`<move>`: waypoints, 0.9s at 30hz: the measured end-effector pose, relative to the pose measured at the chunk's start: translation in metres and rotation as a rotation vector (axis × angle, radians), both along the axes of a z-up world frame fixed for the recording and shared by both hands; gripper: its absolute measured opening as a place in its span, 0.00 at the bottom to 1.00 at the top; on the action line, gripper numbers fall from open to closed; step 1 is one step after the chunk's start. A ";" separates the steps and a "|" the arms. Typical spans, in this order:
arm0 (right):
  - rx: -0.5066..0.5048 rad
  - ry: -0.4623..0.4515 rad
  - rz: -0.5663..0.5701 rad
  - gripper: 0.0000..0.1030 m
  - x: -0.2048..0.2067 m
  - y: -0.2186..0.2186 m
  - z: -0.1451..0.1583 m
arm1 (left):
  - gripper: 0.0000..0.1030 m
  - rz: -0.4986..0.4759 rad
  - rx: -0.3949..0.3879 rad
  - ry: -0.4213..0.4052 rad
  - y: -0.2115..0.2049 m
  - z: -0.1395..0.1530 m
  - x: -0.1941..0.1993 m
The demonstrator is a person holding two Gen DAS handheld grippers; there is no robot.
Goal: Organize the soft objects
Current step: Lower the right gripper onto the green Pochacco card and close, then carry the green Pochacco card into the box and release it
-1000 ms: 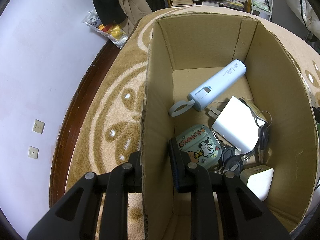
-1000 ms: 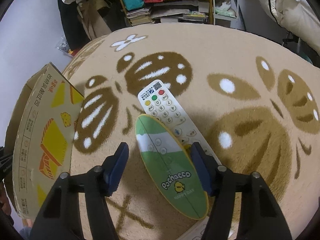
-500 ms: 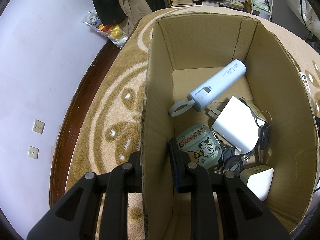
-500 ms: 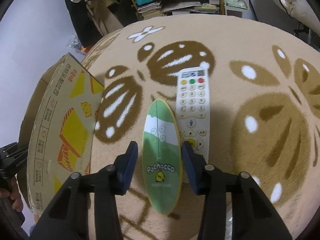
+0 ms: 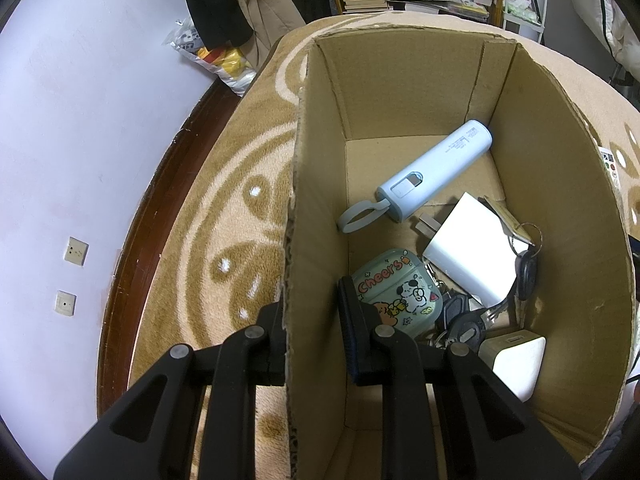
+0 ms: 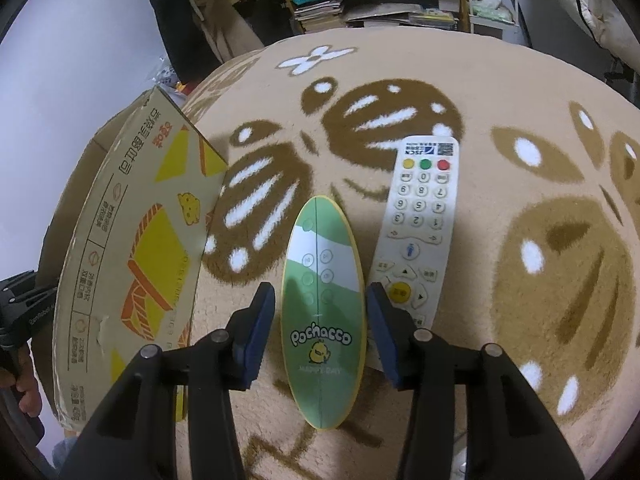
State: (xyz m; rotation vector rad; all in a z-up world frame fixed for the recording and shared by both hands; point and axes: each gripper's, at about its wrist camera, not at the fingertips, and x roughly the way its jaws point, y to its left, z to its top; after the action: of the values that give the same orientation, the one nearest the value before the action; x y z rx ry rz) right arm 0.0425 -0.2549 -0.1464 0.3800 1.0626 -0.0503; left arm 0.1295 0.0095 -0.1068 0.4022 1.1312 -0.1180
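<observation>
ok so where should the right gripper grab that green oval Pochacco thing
Across its widest middle, coming from above. The green oval lies flat on the rug, long axis in line with the right gripper, whose fingers already straddle its long edges. Mind the remote close beside it.

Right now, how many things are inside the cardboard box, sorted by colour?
Light blue: 1, the cylindrical power bank with loop strap
White: 2, the flat plug adapter and the small cube charger
Mint green: 1, the cartoon earbud case
Black: 1, the bunch of keys
Total: 5
</observation>
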 end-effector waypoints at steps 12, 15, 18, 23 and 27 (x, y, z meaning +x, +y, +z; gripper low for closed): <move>-0.098 0.034 0.101 0.62 0.019 0.041 -0.018 | 0.20 0.000 0.002 -0.002 -0.001 -0.001 -0.001; -0.144 0.043 0.101 0.61 0.019 0.048 -0.022 | 0.20 -0.002 0.004 -0.002 -0.001 -0.001 -0.001; -0.174 0.040 0.093 0.57 0.018 0.052 -0.021 | 0.20 0.000 0.002 -0.001 -0.001 -0.001 -0.001; -0.209 0.014 0.084 0.57 0.017 0.057 -0.013 | 0.20 -0.001 0.003 -0.002 -0.001 -0.001 -0.001; -0.221 -0.023 0.085 0.57 0.012 0.061 -0.001 | 0.20 -0.001 0.003 -0.002 -0.001 -0.001 -0.001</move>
State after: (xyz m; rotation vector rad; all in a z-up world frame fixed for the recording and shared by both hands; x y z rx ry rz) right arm 0.0546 -0.1943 -0.1473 0.1355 1.0378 -0.0863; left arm 0.1287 0.0083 -0.1078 0.4049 1.1298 -0.1167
